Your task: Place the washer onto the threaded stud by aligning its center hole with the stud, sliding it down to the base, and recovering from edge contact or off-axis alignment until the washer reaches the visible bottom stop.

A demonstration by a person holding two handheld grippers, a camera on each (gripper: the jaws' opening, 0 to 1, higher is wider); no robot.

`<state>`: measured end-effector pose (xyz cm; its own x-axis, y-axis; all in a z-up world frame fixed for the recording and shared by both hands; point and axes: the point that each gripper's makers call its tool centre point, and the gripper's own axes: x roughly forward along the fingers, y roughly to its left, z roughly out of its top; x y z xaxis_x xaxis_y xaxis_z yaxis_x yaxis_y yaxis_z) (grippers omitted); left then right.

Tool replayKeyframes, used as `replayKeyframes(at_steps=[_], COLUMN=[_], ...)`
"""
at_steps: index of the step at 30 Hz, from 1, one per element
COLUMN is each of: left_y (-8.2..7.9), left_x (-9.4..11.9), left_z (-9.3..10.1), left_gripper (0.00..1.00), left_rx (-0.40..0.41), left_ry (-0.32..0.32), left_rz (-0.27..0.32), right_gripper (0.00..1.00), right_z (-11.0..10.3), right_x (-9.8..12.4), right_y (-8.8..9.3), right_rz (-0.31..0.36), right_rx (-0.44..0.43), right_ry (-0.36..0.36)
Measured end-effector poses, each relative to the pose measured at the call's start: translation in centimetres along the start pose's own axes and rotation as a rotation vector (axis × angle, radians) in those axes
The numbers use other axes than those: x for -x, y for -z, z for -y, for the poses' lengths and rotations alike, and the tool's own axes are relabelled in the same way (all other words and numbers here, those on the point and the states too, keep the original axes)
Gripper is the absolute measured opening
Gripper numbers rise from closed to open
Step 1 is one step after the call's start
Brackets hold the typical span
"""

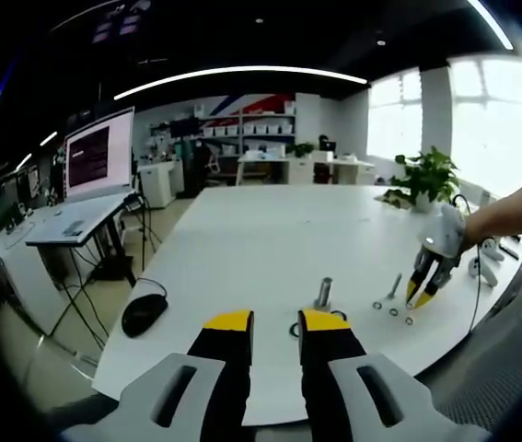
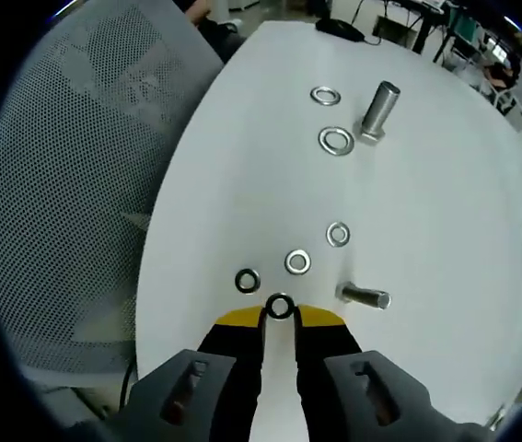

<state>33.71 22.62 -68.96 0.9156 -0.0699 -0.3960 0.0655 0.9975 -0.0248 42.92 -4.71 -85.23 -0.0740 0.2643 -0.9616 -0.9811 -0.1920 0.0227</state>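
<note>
A thick threaded stud (image 2: 377,110) stands upright on the white table (image 2: 445,212), with two large washers (image 2: 335,141) beside its base. Three small washers (image 2: 297,261) lie in a row near a small bolt (image 2: 364,296). My right gripper (image 2: 281,313) points down at the table, and its yellow tips pinch a small washer (image 2: 281,307) from both sides. In the left gripper view the stud (image 1: 323,293) rises just beyond my left gripper (image 1: 276,322), which is open with nothing between its jaws. The right gripper (image 1: 419,296) shows there too, tips down among the small washers (image 1: 394,312).
A grey mesh chair (image 2: 67,184) stands against the table's near edge. A black mouse (image 1: 144,313) sits on the table's left corner and a potted plant (image 1: 426,175) at its far right. A desk with a lit screen (image 1: 99,152) stands to the left.
</note>
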Motion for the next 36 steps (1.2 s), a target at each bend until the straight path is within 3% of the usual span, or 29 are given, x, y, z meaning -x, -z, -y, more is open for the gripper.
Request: replayKeyframes(at_steps=[24,36], left_y=[-0.2,-0.2], left_x=[0.1,0.1], left_z=[0.0,-0.1], left_gripper=[0.16,0.16], left_rx=[0.005,0.010], left_ry=[0.002,-0.002], left_rz=[0.012,0.015], right_gripper=[0.13,0.13], right_z=[2.3,3.6], right_x=[4.4,5.6], right_y=[0.4,-0.9], right_rz=[-0.003,0.017], right_rx=[-0.010,0.002], right_ry=[0.045,0.080])
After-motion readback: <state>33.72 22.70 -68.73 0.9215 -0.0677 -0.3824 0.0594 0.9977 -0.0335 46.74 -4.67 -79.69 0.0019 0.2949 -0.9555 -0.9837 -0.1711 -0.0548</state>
